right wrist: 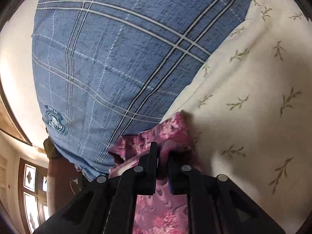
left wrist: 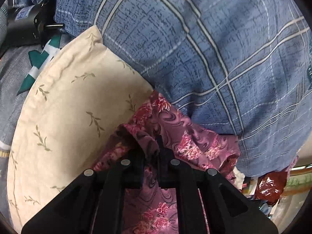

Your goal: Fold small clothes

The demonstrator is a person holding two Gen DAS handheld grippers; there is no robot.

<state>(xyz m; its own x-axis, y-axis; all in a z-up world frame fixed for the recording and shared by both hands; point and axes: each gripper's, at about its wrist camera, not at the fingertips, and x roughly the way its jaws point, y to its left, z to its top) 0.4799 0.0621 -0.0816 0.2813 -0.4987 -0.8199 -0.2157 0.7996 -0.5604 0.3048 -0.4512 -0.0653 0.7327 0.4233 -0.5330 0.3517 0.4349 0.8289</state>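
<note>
Left wrist view showed a blue plaid quilt [left wrist: 195,48] filling most of the frame, a cream leaf-print pillow [left wrist: 68,107] beside it, and the pink floral garment [left wrist: 175,136] bunched between them. The left gripper [left wrist: 154,150] and right gripper [right wrist: 161,154] were each pinched nearly closed on that garment. The quilt's round emblem [right wrist: 55,122] bore lettering too blurred to read.

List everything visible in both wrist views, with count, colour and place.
floral garment: one, pink-maroon, bunched between both grippers, against the pillows
plaid pillow: one, blue with white lines, behind the garment
leaf-print pillow: one, cream, beside the plaid pillow
black device: one, far corner of left view
window: one, wood-framed, lower edge of right view
left gripper: black, shut on the garment
right gripper: black, shut on the garment
</note>
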